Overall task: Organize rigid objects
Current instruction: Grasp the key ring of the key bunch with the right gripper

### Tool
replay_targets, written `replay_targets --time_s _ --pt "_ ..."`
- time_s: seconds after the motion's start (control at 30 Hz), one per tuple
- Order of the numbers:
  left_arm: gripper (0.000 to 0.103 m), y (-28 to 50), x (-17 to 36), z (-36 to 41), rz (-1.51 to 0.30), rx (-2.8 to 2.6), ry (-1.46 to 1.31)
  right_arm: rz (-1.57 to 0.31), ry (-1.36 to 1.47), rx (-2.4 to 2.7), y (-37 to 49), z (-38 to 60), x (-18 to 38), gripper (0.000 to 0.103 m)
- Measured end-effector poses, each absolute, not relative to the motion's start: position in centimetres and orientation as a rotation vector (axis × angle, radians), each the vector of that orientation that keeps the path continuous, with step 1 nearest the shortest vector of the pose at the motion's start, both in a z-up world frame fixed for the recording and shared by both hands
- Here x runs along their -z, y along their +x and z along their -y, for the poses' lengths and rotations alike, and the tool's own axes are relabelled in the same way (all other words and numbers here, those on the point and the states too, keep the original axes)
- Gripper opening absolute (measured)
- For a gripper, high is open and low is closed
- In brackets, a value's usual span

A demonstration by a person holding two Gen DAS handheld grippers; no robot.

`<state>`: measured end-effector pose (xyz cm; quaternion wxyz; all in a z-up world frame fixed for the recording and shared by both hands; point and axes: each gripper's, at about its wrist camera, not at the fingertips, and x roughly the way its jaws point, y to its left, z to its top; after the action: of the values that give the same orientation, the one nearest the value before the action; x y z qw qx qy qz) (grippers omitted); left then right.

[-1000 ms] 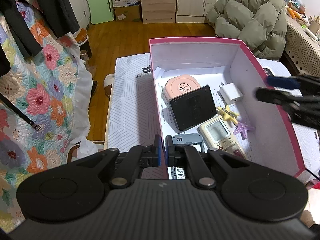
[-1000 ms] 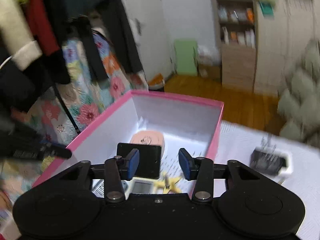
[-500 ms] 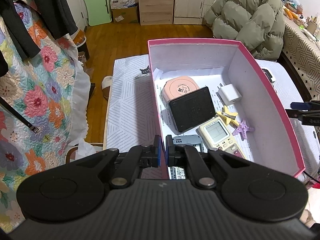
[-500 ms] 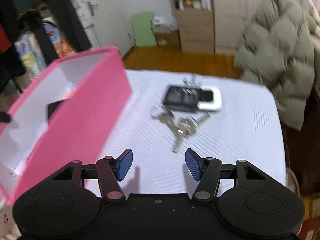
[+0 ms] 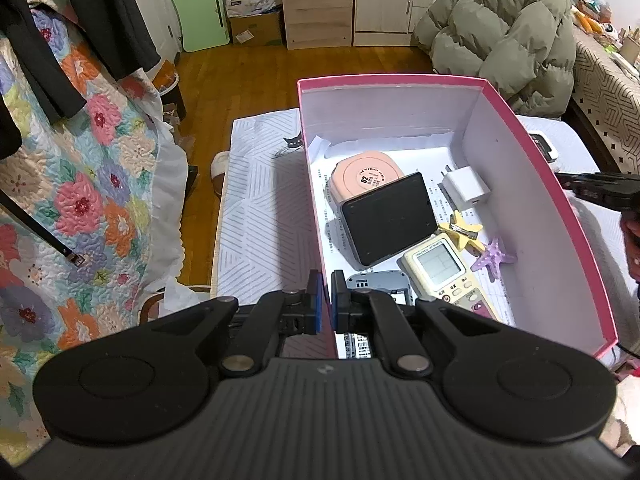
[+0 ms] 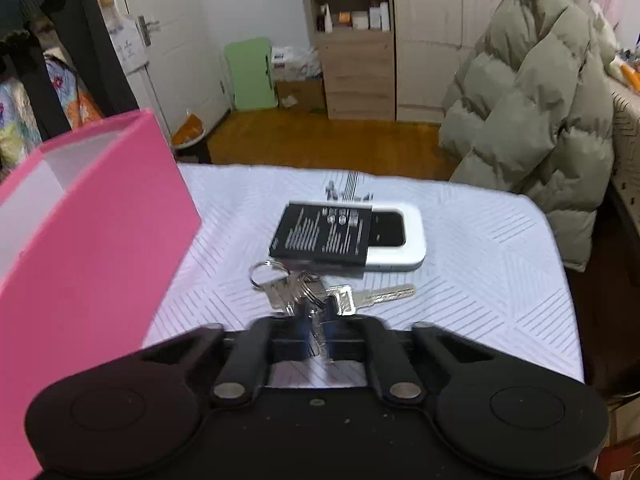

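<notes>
One bunch of keys (image 6: 304, 286) on table, right hand-held gripper (image 6: 316, 320) clamped on it.

Box count: 1 pink box (image 5: 552, 200), 2 starfish clips (image 5: 464, 230), 1 remote (image 5: 444, 276), 1 charger (image 5: 466, 186). Outside: 1 key bunch (image 6: 308, 290), 1 black battery (image 6: 320, 236).

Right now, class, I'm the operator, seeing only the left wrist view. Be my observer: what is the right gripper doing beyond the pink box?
Observer: The right gripper has just been closing its fingers on a bunch of keys on the table beside the pink box.
Operator: Anything else there?
Observer: A black battery pack lies past the keys.
Operator: Flat on the table?
Observer: No, it partly rests on a white pocket device.
</notes>
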<state>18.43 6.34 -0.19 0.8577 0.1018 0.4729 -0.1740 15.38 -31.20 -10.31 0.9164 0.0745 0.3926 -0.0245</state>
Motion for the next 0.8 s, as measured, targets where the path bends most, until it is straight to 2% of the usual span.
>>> replay_targets --time_s 0.33,0.5,0.53,0.67,0.7,0.73,0.8 --pt "0.003 18.6 0.3 -6.4 -0.987 0.372 0.215 -0.665 0.17 -0.013 12.4 29.6 4.2 0.001" --pt "0.003 18.6 0.2 -6.4 -0.983 0.375 0.212 -0.698 0.086 -0.042 12.9 28.5 3.5 0.002" --pt "0.003 18.6 0.2 -6.4 -0.981 0.375 0.213 -0.715 0.08 -0.035 13.3 28.8 4.2 0.007" --pt "0.003 18.5 0.2 -6.3 -0.981 0.375 0.214 -0.771 0.121 0.024 15.2 31.2 8.2 0.012" --pt "0.003 18.5 0.2 -6.3 -0.981 0.374 0.213 -0.778 0.116 0.027 15.5 31.6 9.0 0.017" --pt "0.003 18.5 0.2 -6.4 -0.982 0.372 0.21 -0.786 0.12 0.027 16.0 32.0 9.8 0.028" --pt "0.003 18.5 0.2 -6.2 -0.978 0.37 0.223 -0.805 0.152 0.041 17.1 32.8 11.1 0.037"
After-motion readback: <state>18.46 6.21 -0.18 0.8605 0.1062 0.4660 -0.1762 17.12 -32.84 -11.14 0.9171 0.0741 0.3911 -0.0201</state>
